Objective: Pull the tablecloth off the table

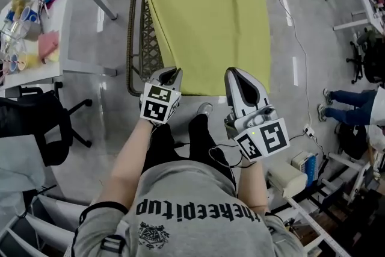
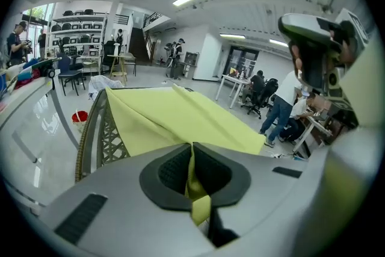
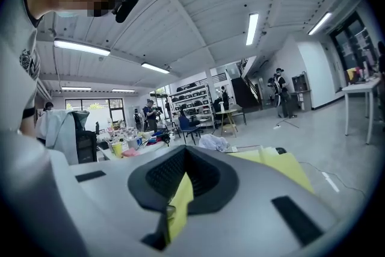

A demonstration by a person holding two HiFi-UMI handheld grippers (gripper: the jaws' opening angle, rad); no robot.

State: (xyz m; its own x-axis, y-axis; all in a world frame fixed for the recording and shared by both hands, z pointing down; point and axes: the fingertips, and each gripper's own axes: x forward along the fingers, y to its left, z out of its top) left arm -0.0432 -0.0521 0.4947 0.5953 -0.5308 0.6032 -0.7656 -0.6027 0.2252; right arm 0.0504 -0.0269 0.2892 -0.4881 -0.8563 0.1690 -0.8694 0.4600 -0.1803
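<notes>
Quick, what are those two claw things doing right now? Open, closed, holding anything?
The left gripper: jaws shut on the near edge of the yellow tablecloth.
The right gripper: jaws shut on that same edge.

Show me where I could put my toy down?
The floor right of the yellow tablecloth is bare, except a thin cable. The white desk has a bare end nearest the cloth; its far end is crowded with cups.
</notes>
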